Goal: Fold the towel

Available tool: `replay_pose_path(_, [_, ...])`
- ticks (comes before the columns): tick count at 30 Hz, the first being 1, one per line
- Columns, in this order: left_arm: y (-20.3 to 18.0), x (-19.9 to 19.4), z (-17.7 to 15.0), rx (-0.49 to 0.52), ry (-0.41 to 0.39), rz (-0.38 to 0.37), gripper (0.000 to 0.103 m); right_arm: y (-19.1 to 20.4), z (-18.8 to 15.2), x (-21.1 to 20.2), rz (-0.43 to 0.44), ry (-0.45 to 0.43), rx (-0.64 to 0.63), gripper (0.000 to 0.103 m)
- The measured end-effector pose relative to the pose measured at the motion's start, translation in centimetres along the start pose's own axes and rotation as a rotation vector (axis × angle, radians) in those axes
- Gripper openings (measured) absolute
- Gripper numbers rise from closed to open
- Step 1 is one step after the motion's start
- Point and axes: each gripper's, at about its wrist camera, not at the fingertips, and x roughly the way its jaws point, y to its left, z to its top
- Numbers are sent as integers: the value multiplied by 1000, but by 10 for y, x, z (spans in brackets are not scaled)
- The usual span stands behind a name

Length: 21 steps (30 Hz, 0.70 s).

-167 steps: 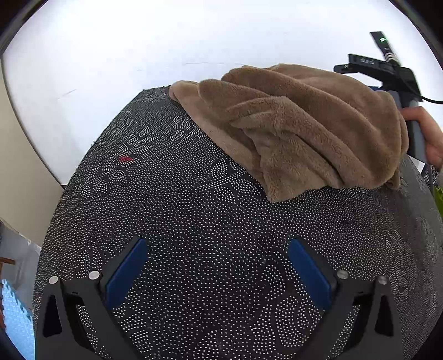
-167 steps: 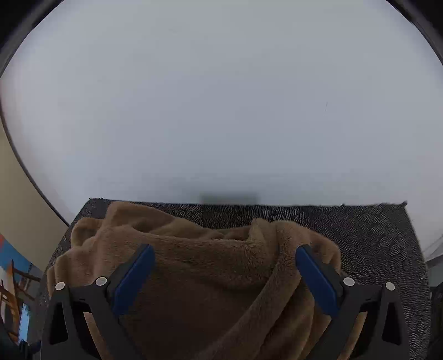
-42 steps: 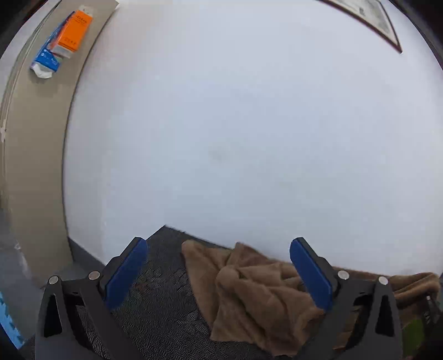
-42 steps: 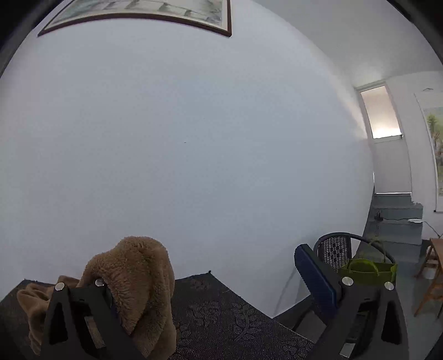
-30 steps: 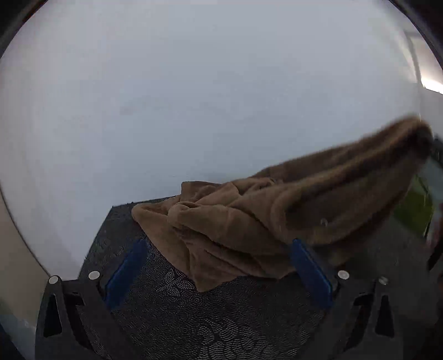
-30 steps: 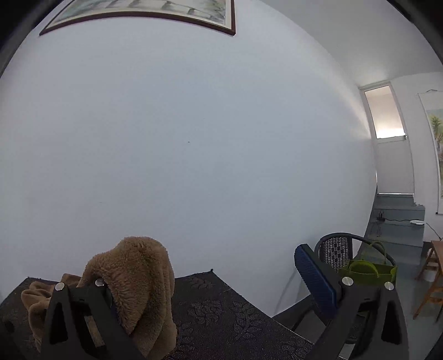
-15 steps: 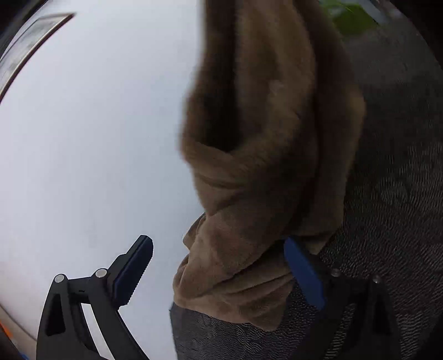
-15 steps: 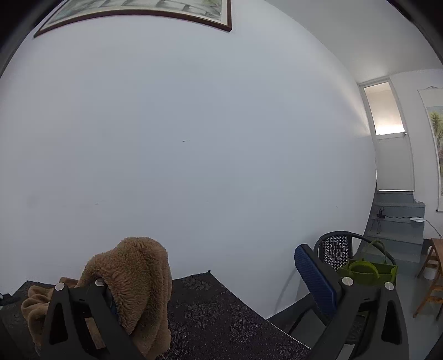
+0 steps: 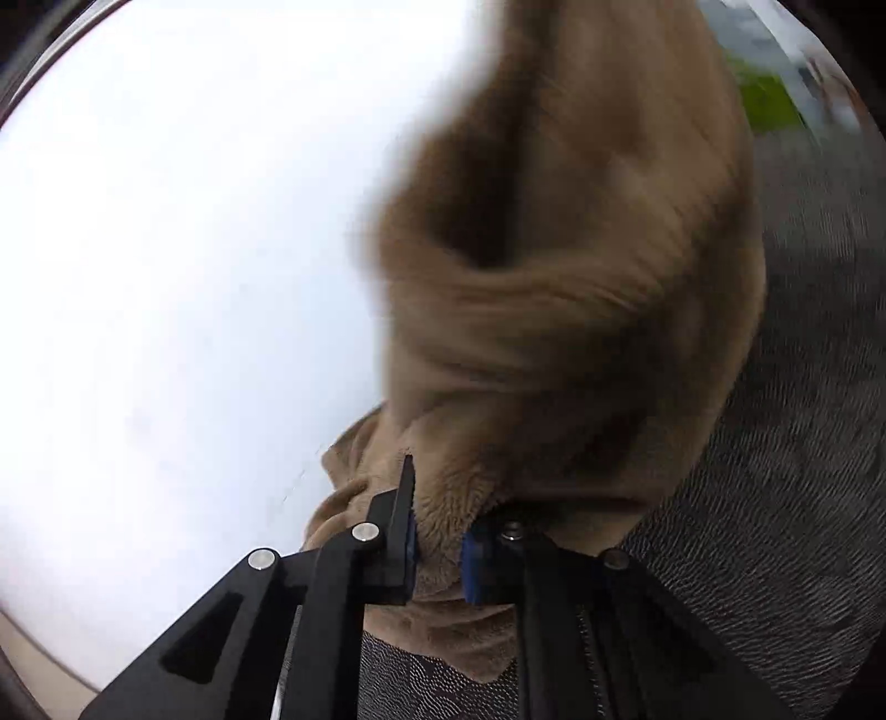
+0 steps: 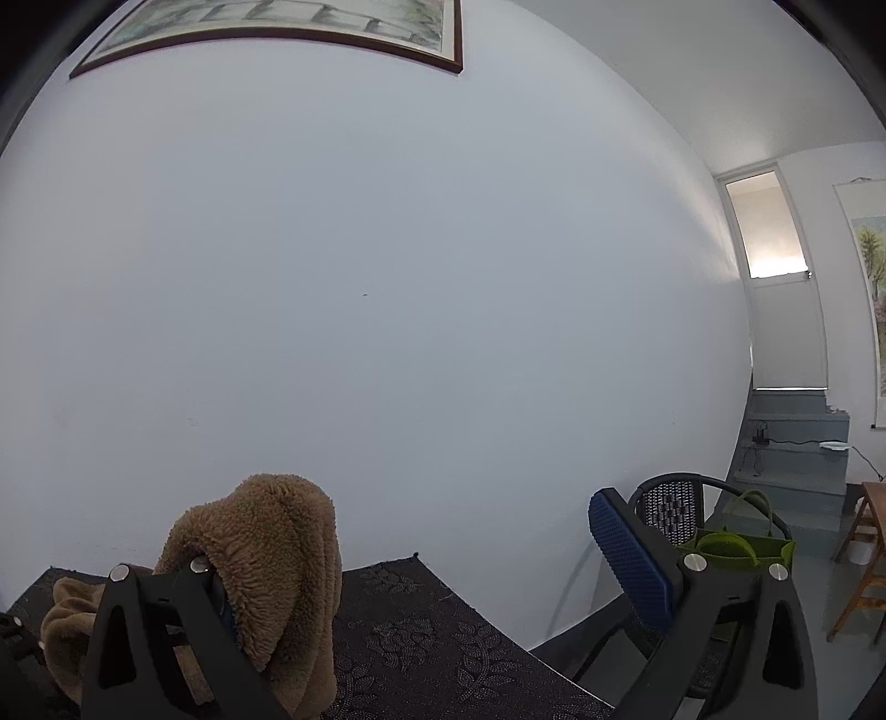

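The brown fluffy towel (image 9: 565, 310) rises blurred from my left gripper (image 9: 440, 534) toward the upper right, lifted off the dark patterned tablecloth (image 9: 786, 498). The left gripper is shut on a lower edge of the towel, and pile bulges between its blue pads (image 9: 470, 554). In the right wrist view the towel (image 10: 277, 543) hangs draped over the left finger of my right gripper (image 10: 426, 576) and trails down to the cloth (image 10: 432, 631). That gripper's jaws stand wide apart, and its right blue pad (image 10: 626, 554) is bare. The left pad is hidden under the towel.
A white wall stands just behind the table, with a framed picture (image 10: 288, 27) high on it. Past the table's right corner are a black woven chair (image 10: 675, 509), a green felt bag (image 10: 736, 548), grey steps (image 10: 797, 443) and a wooden stool (image 10: 864, 554).
My left gripper, open half a second ago, has shut on the towel's lower edge. The right gripper has hardly moved, with the towel still draped over its left finger.
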Motion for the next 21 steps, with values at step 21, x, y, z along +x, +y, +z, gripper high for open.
replay_pose_path(21, [120, -127, 71, -526, -207, 216, 13, 14, 2, 2, 46, 50, -119, 103])
